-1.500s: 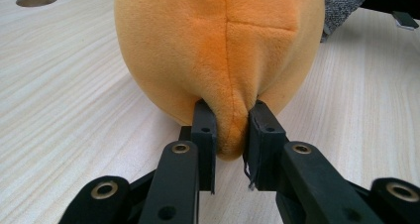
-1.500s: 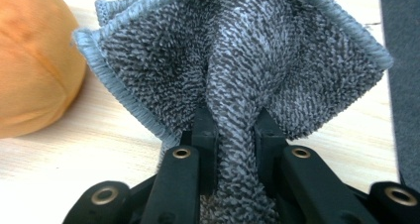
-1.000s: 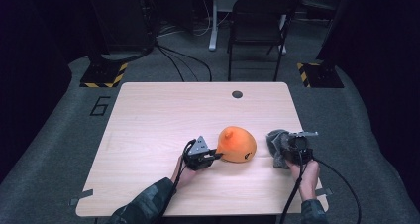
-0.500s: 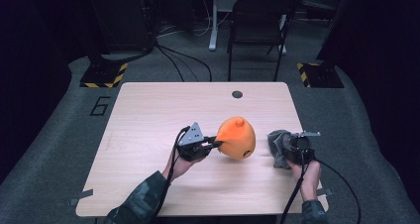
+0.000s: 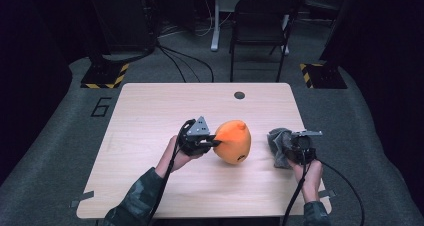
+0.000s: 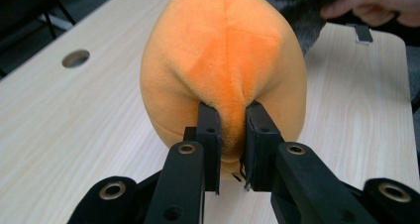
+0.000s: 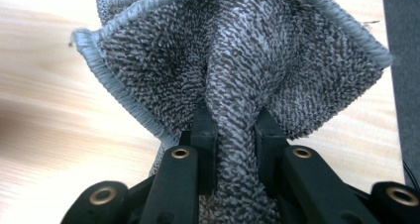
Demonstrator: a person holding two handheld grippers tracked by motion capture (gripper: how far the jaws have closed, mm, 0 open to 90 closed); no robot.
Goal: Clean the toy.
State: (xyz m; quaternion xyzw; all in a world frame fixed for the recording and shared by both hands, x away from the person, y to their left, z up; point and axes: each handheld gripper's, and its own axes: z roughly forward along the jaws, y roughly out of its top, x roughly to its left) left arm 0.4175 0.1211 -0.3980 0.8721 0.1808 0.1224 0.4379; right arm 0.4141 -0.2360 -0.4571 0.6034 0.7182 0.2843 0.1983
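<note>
We held a gripper in each hand over the light wood surface (image 5: 150, 186). Our left gripper (image 5: 216, 143) had its jaws squeezed tight on a fold of the soft orange toy (image 5: 233, 141). The toy (image 6: 223, 70) hung off the surface from that pinch, near the middle. It had a small dark mark low on its side, too small for us to read.

Our right gripper (image 5: 286, 151) sat near the right edge of the surface. Its jaws were pinched on a bunch of the fuzzy grey cloth (image 7: 242, 70). The cloth (image 5: 278, 145) was well apart from the toy.

Farther back, a small round hole (image 5: 239, 95) sat in the surface near the far edge. On the grey floor to the left, we could read a big "6" (image 5: 101, 107). Behind that were yellow and black striped blocks (image 5: 106, 76) and a dark chair (image 5: 260, 23).
</note>
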